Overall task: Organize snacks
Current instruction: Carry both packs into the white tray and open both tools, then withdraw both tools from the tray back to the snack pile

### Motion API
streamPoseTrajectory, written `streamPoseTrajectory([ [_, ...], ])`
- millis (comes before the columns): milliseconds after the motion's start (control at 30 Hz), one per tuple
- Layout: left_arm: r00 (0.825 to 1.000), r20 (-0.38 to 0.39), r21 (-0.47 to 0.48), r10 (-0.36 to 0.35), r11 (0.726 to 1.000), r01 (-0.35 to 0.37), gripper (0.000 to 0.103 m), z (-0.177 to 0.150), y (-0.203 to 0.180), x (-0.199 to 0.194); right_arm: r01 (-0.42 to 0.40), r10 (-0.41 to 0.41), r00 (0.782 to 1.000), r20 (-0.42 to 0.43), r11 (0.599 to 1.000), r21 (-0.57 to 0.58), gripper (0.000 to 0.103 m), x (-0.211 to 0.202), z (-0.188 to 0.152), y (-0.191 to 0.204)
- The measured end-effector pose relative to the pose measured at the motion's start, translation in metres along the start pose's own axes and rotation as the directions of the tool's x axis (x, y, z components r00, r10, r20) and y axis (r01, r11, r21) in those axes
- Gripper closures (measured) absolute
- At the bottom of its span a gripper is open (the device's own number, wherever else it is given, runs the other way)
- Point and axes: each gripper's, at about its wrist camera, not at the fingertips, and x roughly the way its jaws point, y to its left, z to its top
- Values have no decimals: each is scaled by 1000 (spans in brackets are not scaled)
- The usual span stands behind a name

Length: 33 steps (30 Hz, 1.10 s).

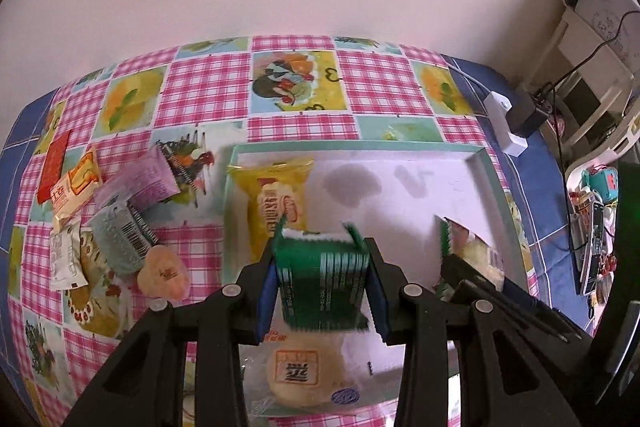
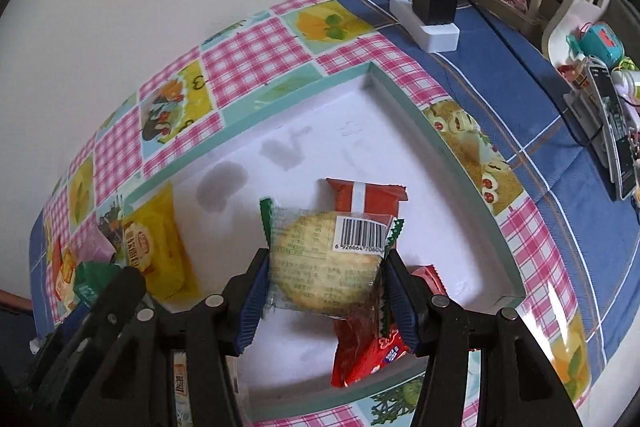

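Left wrist view: both hand-held grippers mid-delivery over the tray (image 1: 482,163).
Left hand-held gripper (image 1: 322,287) grasps a green packet (image 1: 322,283), right hand-held gripper (image 2: 324,287) a clear-wrapped cracker (image 2: 324,263); next up, probably lower and release beside the yellow pack (image 1: 276,203), lower centre.

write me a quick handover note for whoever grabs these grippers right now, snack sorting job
Left gripper: shut on a green packet, held over the tray.
Right gripper: shut on a clear-wrapped round cracker, also over the tray.
Done: in the tray lie a yellow packet, a round bun pack and red packets.
Left: set both held snacks down, then fetch the loose pile on the tablecloth left of the tray.
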Motion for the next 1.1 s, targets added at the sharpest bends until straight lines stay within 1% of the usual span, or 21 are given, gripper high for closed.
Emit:
streamPoseTrajectory([
  [133, 1000, 3, -13, -28, 1000, 28, 62, 2, 0, -3, -15, 15, 1000, 0, 1000, 10, 45, -1, 1, -2],
  [167, 1000, 3, -18, -26, 1000, 26, 58, 2, 1, -5, -22, 22, 1000, 1, 1000, 12, 45, -3, 1, -2],
  [200, 1000, 4, -20, -20, 1000, 20, 52, 3, 2, -8, -26, 26, 1000, 1, 1000, 11, 44, -4, 1, -2],
  [267, 1000, 5, -33, -11, 999, 11, 45, 3, 6, -11, -28, 28, 1000, 2, 1000, 7, 44, -5, 1, -1],
  [333, 1000, 9, -58, -19, 998, 19, 45, 3, 12, -14, -30, 30, 1000, -3, 1000, 3, 43, -6, 0, 1],
  [367, 1000, 4, -73, -15, 997, 16, 43, 3, 17, -16, -29, 29, 1000, -6, 1000, 2, 39, -6, 0, 1],
  [400, 1000, 1, -81, -8, 997, 8, 38, 3, 20, -17, -28, 28, 1000, -10, 1000, 1, 36, -5, 0, 2],
  [433, 1000, -3, -91, 5, 996, -5, 35, 3, 25, -19, -27, 27, 1000, -12, 1000, -1, 32, -5, -1, 2],
  [467, 1000, -2, -98, 13, 995, -13, 31, 3, 28, -19, -24, 24, 1000, -14, 1000, -7, 31, -6, -1, 3],
  [533, 999, -3, -122, 37, 992, -37, 29, 2, 39, -21, -14, 14, 1000, -19, 1000, -26, 29, -6, -4, 7],
  [567, 999, -7, -135, 50, 990, -51, 28, 2, 44, -21, -9, 8, 1000, -20, 999, -38, 25, -6, -5, 10],
  [600, 997, -11, -150, 70, 986, -71, 24, 1, 52, -21, -5, 4, 1000, -19, 999, -48, 24, -6, -5, 11],
  [667, 993, -19, -179, 117, 977, -119, 21, -2, 67, -20, 1, -3, 1000, -18, 997, -77, 24, -7, -9, 18],
  [733, 986, -36, -200, 161, 966, -165, 21, -6, 81, -19, -3, 1, 1000, -18, 995, -100, 24, -8, -13, 25],
  [800, 978, -53, -215, 203, 954, -209, 20, -9, 92, -18, 0, -2, 1000, -12, 993, -118, 18, -9, -16, 31],
  [833, 972, -61, -221, 228, 946, -235, 20, -11, 99, -18, 2, -3, 1000, -7, 992, -125, 12, -10, -18, 34],
  [933, 959, -69, -246, 276, 927, -284, 19, -15, 118, -21, 10, -8, 1000, 12, 986, -168, 12, -13, -24, 45],
  [967, 956, -71, -257, 286, 920, -295, 15, -16, 124, -22, 10, -7, 1000, 17, 983, -183, 11, -15, -26, 49],
  [1000, 952, -72, -269, 298, 913, -306, 8, -17, 130, -24, 10, -6, 1000, 19, 981, -194, 11, -15, -27, 53],
  [1100, 945, -70, -289, 320, 900, -326, 7, -21, 144, -30, 7, -1, 1000, 25, 972, -233, 11, -18, -34, 65],
])
